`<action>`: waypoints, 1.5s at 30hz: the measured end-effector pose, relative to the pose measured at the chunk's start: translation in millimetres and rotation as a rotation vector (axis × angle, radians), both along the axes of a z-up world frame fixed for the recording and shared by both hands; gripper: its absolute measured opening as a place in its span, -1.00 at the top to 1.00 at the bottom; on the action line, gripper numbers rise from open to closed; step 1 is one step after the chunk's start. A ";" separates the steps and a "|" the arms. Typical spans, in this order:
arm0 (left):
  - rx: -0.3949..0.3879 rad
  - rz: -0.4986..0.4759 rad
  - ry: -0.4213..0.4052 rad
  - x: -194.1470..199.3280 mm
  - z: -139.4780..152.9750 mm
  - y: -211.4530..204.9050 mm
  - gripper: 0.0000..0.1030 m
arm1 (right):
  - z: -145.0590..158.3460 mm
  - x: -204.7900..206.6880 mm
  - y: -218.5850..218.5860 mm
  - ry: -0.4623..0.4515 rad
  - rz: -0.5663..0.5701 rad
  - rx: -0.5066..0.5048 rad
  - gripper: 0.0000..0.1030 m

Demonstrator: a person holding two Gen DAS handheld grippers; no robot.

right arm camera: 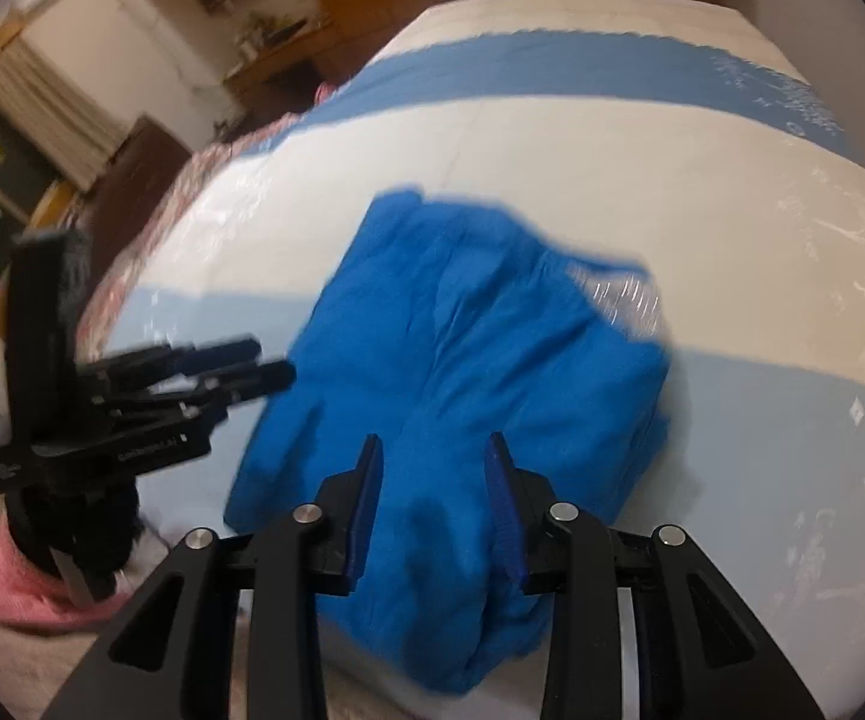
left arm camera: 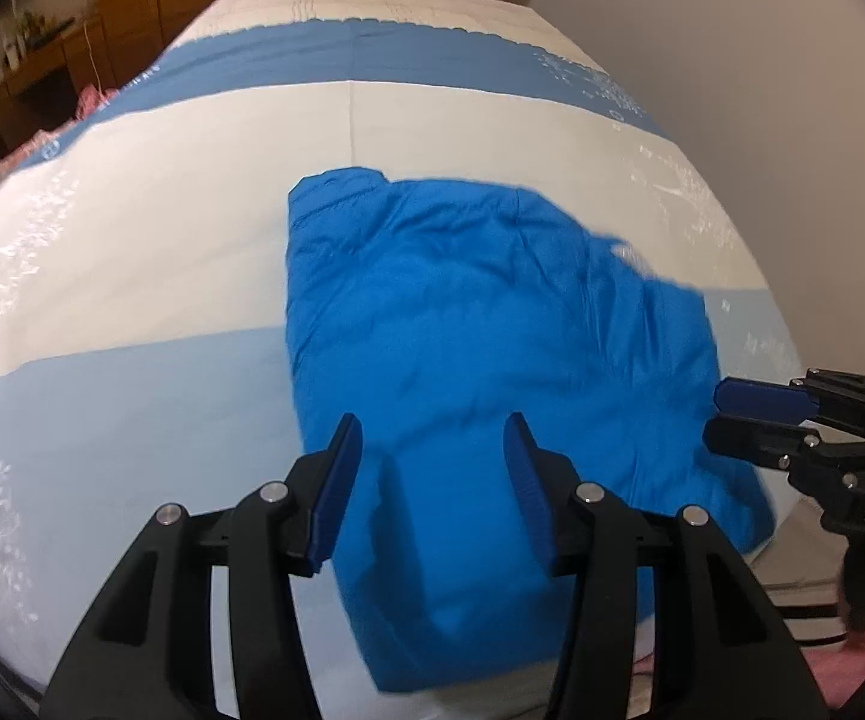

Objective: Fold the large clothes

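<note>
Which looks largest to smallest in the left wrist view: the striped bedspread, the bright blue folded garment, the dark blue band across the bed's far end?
1. Striped white-and-blue bedspread: fills most of the view.
2. Bright blue folded garment.
3. Dark blue band: it lies farthest from the camera, so its rank is unsure.

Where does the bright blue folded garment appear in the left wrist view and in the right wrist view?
Left wrist view: the bright blue folded garment lies centre to right, on the bed.
Right wrist view: it lies in the centre, reaching the bottom.
Shared landmark: the dark blue band of the bedspread beyond it.
</note>
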State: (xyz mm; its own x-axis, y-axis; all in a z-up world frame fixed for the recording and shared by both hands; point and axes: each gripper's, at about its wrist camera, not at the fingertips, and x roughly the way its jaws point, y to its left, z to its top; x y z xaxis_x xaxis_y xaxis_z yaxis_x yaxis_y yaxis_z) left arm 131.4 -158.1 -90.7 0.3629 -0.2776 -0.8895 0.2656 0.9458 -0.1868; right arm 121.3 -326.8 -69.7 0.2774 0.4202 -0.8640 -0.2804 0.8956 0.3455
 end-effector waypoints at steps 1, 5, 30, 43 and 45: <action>-0.001 -0.004 0.002 -4.7 -2.2 1.4 0.07 | -4.3 -7.2 -0.6 0.005 -0.004 -0.010 0.30; 0.003 -0.014 0.027 -18.9 -25.2 3.3 0.02 | -35.3 -24.8 -16.6 0.072 -0.054 -0.016 0.33; 0.013 0.089 -0.034 46.1 -9.3 -3.4 0.01 | -3.1 23.6 -7.0 -0.061 -0.170 -0.112 0.31; 0.057 0.097 0.061 72.9 -47.7 -12.4 -0.08 | -51.9 53.5 -21.0 0.083 -0.251 -0.117 0.42; 0.072 0.106 0.044 65.9 -36.6 -11.3 -0.03 | -36.2 46.6 -23.5 0.066 -0.264 -0.104 0.41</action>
State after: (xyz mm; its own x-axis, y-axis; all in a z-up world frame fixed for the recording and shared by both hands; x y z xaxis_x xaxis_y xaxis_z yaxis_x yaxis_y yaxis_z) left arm 197.3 -169.3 -127.3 0.3471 -0.1751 -0.9213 0.1567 0.9794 -0.1271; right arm 168.0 -350.3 -105.9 0.3070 0.2487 -0.9186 -0.0128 0.9662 0.2573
